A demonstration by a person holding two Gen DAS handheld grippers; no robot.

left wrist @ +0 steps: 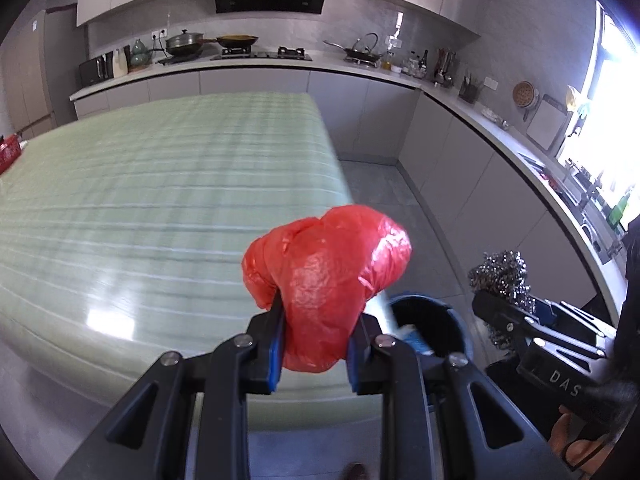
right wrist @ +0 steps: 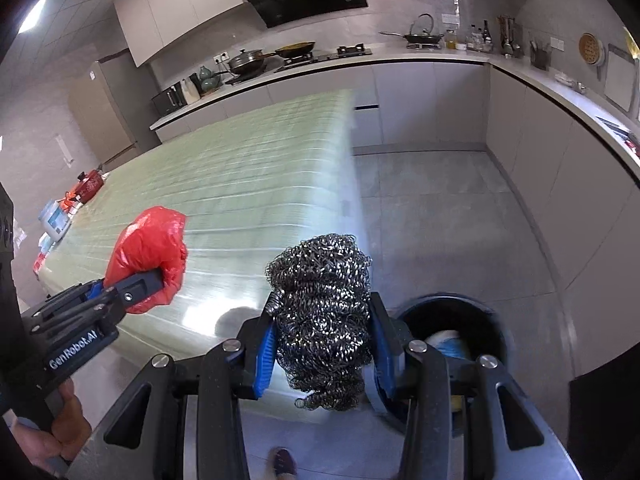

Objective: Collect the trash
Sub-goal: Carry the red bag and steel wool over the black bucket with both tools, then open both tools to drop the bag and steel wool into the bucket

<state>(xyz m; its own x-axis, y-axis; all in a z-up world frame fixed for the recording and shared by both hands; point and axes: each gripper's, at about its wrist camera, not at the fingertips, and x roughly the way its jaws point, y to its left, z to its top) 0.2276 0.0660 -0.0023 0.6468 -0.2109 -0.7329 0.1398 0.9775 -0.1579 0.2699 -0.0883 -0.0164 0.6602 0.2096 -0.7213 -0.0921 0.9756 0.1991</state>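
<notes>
My left gripper [left wrist: 316, 344] is shut on a crumpled red plastic bag [left wrist: 326, 276], held above the near right corner of the green striped table [left wrist: 160, 184]. The bag also shows in the right wrist view [right wrist: 148, 252]. My right gripper [right wrist: 324, 344] is shut on a steel wool scrubber [right wrist: 322, 312], which also shows in the left wrist view [left wrist: 500, 272]. A dark round trash bin [left wrist: 432, 320] stands on the floor beside the table; in the right wrist view the bin [right wrist: 488, 320] is just right of my gripper and holds some blue and white trash.
Kitchen counters [left wrist: 360, 66] run along the back and right walls with pans and bottles. A red basket [left wrist: 8, 152] sits at the table's far left edge. Red and white items [right wrist: 72, 200] lie at the table's left end. Grey floor [right wrist: 440, 208] lies between table and cabinets.
</notes>
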